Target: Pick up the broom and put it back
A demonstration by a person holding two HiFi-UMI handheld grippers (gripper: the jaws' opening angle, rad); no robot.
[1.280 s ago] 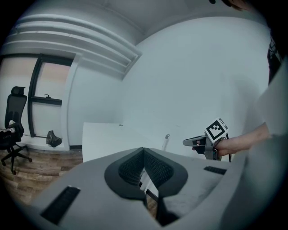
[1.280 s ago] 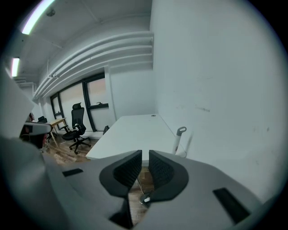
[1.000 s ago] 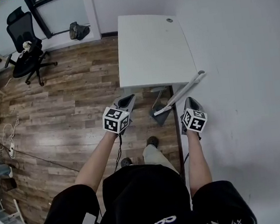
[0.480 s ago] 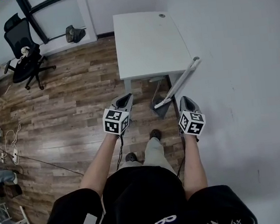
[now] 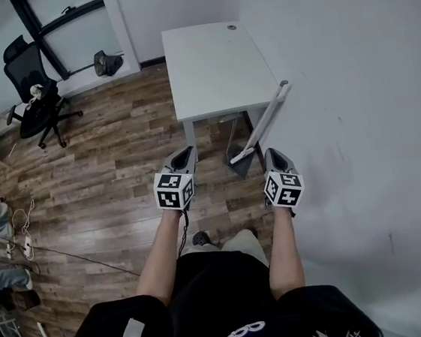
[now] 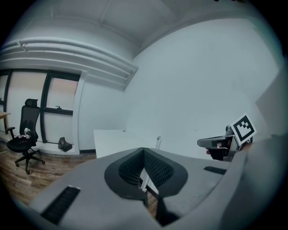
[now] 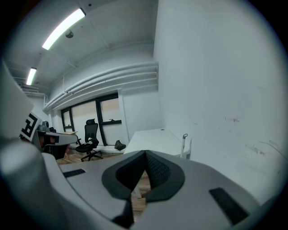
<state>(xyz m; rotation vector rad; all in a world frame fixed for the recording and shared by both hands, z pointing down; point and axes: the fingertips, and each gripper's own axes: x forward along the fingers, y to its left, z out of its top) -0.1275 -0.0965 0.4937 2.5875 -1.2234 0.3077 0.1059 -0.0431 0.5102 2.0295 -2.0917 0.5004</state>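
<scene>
Broom (image 5: pixel 264 122) leaned on the wall (image 5: pixel 355 110) by the desk (image 5: pixel 214 65), apparently already returned. Left gripper (image 5: pixel 185 152) and right gripper (image 5: pixel 273 152) stood clear, jaws closed on nothing.

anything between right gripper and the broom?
Nothing. Head view shows only a short strip of bare floor between the right gripper and the broom.

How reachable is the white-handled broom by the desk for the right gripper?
Probably yes: the right gripper hangs just short of the white-handled broom, nothing between, though its jaws are shut.
</scene>
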